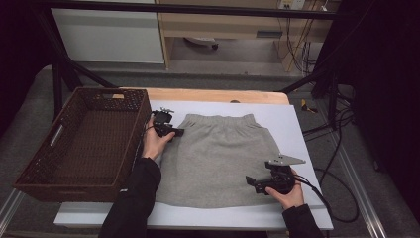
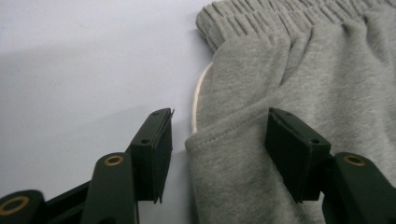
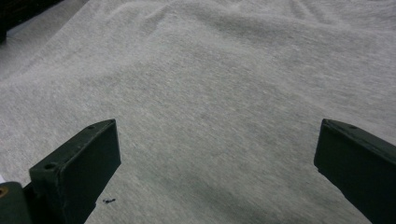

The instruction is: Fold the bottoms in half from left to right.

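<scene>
High view first, reading from your left: the dark brown woven wicker basket (image 1: 79, 144) sits well to the outside of your left gripper (image 1: 174, 132), and the grey sweatshirt-knit skirt with a gathered elastic waistband (image 1: 218, 158) lies flat on the white table sheet (image 1: 297, 124) between your two tools. Your left gripper hovers at the skirt's side edge just below the waistband; your right gripper (image 1: 251, 182) sits at the opposite side, close to the hem.

In the left gripper view the jaws are spread, with the skirt's side edge (image 2: 243, 140) and what looks like a pocket opening lying between them, one jaw over bare sheet and the other over cloth. Whether they touch the fabric, you cannot tell from here. In the right gripper view the jaws stand wide apart above plain grey fabric (image 3: 210, 102), pinching nothing.

Expect this garment to be light, soft and floppy: it will sag and fold wherever you don't support it, though the fleecy surface should not slip. Take hold at a doubled seam or edge, so both layers come up together. The waistband corner, just ahead of your left jaws, is likely the firmest bite.
</scene>
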A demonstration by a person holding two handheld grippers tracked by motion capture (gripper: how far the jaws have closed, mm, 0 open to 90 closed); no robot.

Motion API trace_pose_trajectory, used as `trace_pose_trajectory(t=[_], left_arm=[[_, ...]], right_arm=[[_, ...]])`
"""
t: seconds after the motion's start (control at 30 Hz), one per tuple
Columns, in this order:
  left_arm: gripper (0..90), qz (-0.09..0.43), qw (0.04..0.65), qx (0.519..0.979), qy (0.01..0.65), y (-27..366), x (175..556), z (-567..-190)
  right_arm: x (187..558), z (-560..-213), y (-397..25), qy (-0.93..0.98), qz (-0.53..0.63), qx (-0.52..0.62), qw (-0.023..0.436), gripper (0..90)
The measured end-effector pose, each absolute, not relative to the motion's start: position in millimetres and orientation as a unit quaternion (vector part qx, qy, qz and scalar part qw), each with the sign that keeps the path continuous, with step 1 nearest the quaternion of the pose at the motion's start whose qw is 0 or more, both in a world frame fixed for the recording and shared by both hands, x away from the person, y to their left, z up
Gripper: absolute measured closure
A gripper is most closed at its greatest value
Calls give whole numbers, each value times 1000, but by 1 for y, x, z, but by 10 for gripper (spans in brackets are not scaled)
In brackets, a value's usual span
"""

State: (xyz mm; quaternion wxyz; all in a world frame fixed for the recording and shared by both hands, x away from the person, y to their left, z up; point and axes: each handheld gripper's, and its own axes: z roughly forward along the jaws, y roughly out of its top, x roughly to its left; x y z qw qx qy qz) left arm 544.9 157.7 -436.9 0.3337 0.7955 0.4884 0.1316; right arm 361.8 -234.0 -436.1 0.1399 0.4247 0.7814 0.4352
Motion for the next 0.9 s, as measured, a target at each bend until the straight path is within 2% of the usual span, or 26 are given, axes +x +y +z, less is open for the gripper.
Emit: trace_pose_trajectory(t=[0.17, 0.27, 0.57, 0.9], left_arm=[[431, 128, 327, 800, 486, 156, 549, -440], [473, 129, 322, 807, 478, 154, 550, -439], [771, 121, 325, 818, 459, 146, 546, -439], [787, 120, 326, 818, 458, 146, 546, -440]], right_arm=[[361, -436, -234, 779, 438, 427, 138, 11], [362, -435, -233, 780, 436, 426, 138, 11], [361, -435, -229, 785, 434, 419, 138, 11], [361, -435, -218, 792, 433, 407, 137, 8]])
